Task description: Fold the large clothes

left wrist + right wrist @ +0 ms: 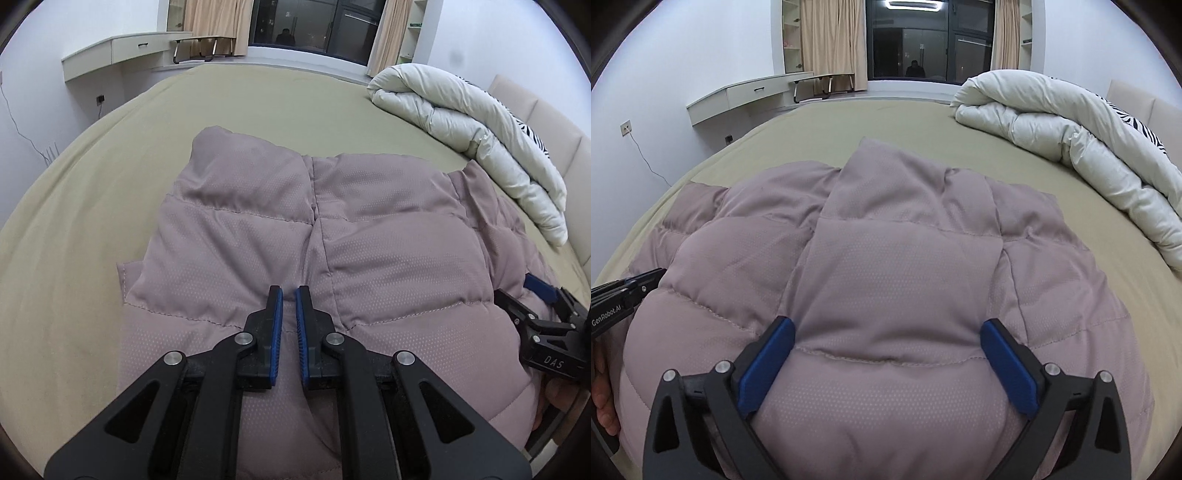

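Note:
A mauve quilted puffer jacket (332, 236) lies in a folded bundle on the olive bed sheet (110, 177); it also shows in the right wrist view (886, 266). My left gripper (289, 295) is over the jacket's near part, its blue-padded jaws almost closed with a thin gap and no cloth visibly between them. My right gripper (886, 332) is wide open, its jaws standing either side of a puffed section of the jacket. The right gripper also shows at the right edge of the left wrist view (546, 306), and the left gripper at the left edge of the right wrist view (635, 284).
A rolled white duvet (472, 136) with a zebra-print pillow lies at the far right by the beige headboard (546, 110). A wall-mounted desk (114, 51) and a dark window (314, 26) are beyond the bed. A cable (646, 158) hangs from a wall socket at left.

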Tool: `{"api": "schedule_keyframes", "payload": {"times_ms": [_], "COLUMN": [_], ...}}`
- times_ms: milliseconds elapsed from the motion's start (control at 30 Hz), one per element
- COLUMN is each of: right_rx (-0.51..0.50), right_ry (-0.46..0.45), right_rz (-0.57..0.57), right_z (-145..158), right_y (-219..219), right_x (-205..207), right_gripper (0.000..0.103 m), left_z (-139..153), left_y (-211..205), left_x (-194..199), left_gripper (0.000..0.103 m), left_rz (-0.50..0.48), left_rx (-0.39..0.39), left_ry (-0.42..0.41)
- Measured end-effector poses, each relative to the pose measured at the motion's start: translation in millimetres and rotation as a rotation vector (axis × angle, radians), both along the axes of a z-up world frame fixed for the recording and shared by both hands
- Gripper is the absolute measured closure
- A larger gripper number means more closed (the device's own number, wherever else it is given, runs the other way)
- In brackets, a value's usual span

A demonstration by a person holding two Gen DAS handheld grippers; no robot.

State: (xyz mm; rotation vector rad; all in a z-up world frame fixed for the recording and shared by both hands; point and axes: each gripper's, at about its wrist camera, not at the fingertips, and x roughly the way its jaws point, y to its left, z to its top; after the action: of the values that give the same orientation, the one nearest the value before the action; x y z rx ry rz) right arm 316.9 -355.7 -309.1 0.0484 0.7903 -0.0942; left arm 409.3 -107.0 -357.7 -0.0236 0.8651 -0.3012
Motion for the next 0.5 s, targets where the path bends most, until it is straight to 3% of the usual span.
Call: {"api": "schedule_keyframes", "payload": {"times_ms": [167, 333, 367, 400, 433, 467, 500], "right_rx": [0.045, 0.193, 0.228, 0.252, 0.268, 0.273, 0.270], "right_ry": [0.018, -0.011, -0.029, -0.043, -0.054, -0.060, -0.059], "right_rz": [0.009, -0.015, -0.026, -0.032, -0.035, -0.039, -0.054], "right_z": [9.8, 43.1, 50.4, 56.8, 62.0, 65.8, 68.4], "right_y": [-5.4, -38.0, -49.9, -61.8, -75.0, -88.8, -104.9], "right_x": [-3.1, -35.8, -46.2, -55.2, -61.5, -66.1, -72.3], "right_gripper": [0.000, 0.000, 0.000, 0.000, 0.000, 0.000, 0.000], "left_z": [8.7, 41.5, 47.0, 51.5, 54.5, 57.6, 57.6], "left_y": [-9.1, 20.2, 28.4, 38.9, 48.8, 61.8, 73.1], "left_x": [-2.3, -26.4, -33.2, -38.2, -41.7, -44.1, -45.6], "left_gripper": [0.095, 0.091, 0.078, 0.037, 0.011, 0.000, 0.000], "left_rz": [-0.006, 0.031, 0.042, 0.053, 0.066, 0.084, 0.098], "left_rx": [0.056, -0.017, -0.031, -0.043, -0.056, -0.087, -0.116], "left_ry": [0.009, 0.009, 0.003, 0.001, 0.006, 0.018, 0.032]}}
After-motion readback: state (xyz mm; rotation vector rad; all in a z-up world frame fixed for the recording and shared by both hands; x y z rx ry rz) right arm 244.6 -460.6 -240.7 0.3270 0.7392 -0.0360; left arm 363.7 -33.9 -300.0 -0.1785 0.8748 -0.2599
